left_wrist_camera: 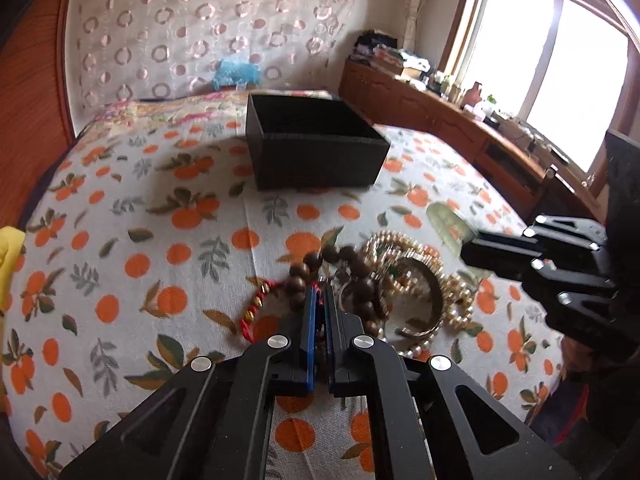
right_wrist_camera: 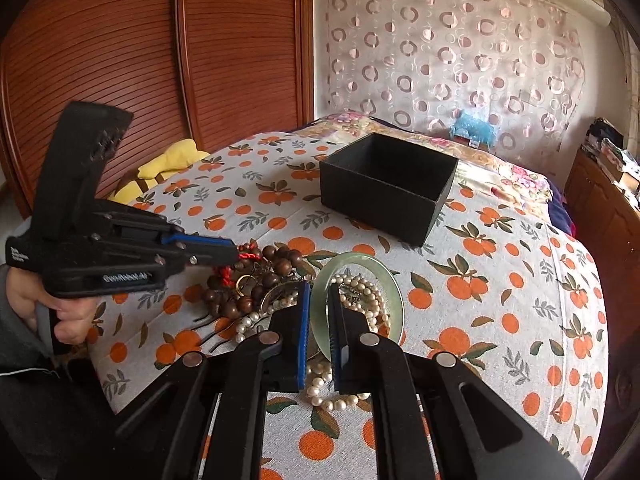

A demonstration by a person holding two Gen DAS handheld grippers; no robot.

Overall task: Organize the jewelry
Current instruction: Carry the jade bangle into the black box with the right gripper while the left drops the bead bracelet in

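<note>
A pile of jewelry lies on the orange-print bedspread (left_wrist_camera: pixel 160 208): brown wooden beads (left_wrist_camera: pixel 352 264), a red cord bracelet (left_wrist_camera: pixel 256 312), pearl strands (right_wrist_camera: pixel 332 392) and a pale green jade bangle (right_wrist_camera: pixel 360 264). My left gripper (left_wrist_camera: pixel 319 294) is shut on the red cord bracelet at the pile's left side; it also shows in the right wrist view (right_wrist_camera: pixel 236 254). My right gripper (right_wrist_camera: pixel 319 292) is shut on the near rim of the jade bangle, which stands tilted up. An open black box (left_wrist_camera: pixel 316 152) sits farther back on the bed, and in the right wrist view (right_wrist_camera: pixel 384 188).
A yellow cushion (right_wrist_camera: pixel 168 164) lies at the bed's left edge by the wooden wardrobe (right_wrist_camera: pixel 160 60). A wooden cabinet (left_wrist_camera: pixel 460 124) with clutter runs under the window on the right. A patterned curtain (left_wrist_camera: pixel 208 28) hangs behind the bed.
</note>
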